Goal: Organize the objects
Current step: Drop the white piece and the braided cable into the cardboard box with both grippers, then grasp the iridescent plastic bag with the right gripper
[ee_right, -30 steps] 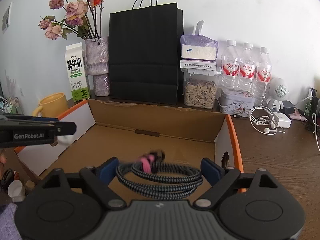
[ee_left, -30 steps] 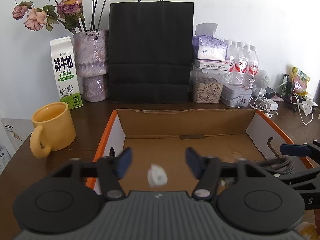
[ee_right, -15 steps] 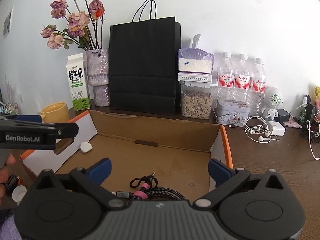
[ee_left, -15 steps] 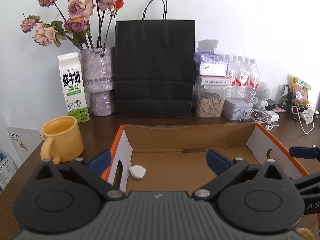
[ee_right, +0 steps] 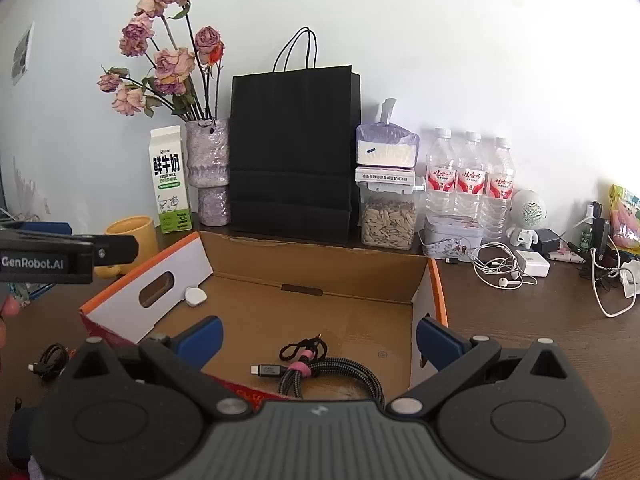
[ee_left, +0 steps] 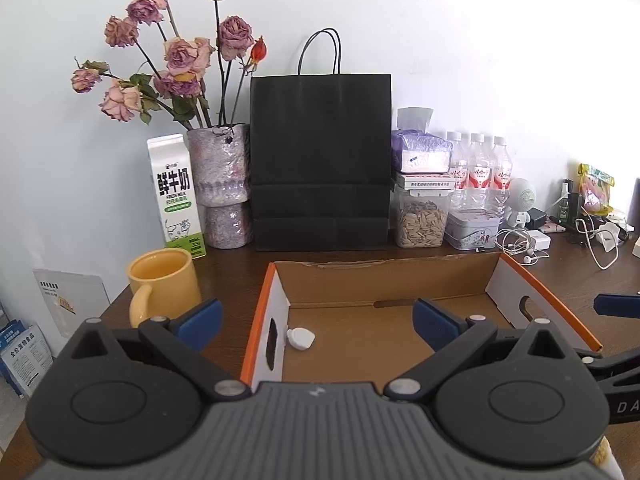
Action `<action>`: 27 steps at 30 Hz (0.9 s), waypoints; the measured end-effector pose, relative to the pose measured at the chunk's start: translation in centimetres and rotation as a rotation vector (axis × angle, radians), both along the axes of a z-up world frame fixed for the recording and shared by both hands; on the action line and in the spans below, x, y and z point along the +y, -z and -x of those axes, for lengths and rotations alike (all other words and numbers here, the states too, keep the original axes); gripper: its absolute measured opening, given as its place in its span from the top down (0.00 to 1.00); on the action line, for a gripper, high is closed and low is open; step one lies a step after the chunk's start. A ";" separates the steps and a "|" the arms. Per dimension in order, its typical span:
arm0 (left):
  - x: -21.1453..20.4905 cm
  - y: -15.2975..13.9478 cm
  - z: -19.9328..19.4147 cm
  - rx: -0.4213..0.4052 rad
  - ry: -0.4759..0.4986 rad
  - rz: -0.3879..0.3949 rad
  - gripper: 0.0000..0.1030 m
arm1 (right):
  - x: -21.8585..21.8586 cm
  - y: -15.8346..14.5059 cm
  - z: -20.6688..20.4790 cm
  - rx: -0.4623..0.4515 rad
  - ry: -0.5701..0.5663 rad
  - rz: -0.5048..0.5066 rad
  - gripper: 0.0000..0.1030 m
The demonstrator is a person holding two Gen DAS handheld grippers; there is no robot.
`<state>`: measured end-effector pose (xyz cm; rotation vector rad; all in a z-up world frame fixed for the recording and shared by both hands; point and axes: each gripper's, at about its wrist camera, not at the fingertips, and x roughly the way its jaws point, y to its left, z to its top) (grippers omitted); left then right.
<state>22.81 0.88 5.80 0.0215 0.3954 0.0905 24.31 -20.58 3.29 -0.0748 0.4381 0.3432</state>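
Note:
An open cardboard box (ee_left: 400, 280) with orange edges sits on the dark wooden table; it also shows in the right wrist view (ee_right: 320, 264). A small white case (ee_left: 301, 337) lies on the box floor by its left wall, also seen in the right wrist view (ee_right: 196, 297). A coiled braided cable (ee_right: 328, 372) with a pink tie lies on the box floor near the front. My left gripper (ee_left: 316, 324) is open and empty, held above the box's front left. My right gripper (ee_right: 318, 342) is open and empty above the cable.
A yellow mug (ee_left: 164, 284), milk carton (ee_left: 176, 196), flower vase (ee_left: 224, 184), black paper bag (ee_left: 320, 160), seed jar (ee_left: 420, 224), tin and water bottles (ee_left: 478, 172) line the back. Earphones and a charger (ee_right: 532, 262) lie at the right. A small black cable (ee_right: 50, 360) lies left of the box.
Both grippers opened and pulled back and up from the box. The white case dropped to the box floor by the left wall; the coiled cable was let go onto the floor.

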 end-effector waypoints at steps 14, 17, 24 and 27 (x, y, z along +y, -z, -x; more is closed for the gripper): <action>0.2 -0.4 8.9 -0.012 -0.004 -0.002 0.00 | -1.3 -0.7 9.1 -0.028 -0.013 -0.009 0.00; 0.2 -0.1 10.5 -0.008 -0.004 -0.005 0.00 | -1.5 -0.6 10.8 -0.029 -0.016 -0.014 0.00; 0.7 1.2 14.5 0.014 -0.012 0.004 0.00 | -1.7 0.0 14.7 -0.023 -0.028 -0.017 0.00; 1.0 1.7 16.1 0.020 -0.017 0.004 0.00 | -1.6 0.4 16.3 -0.018 -0.036 -0.017 0.00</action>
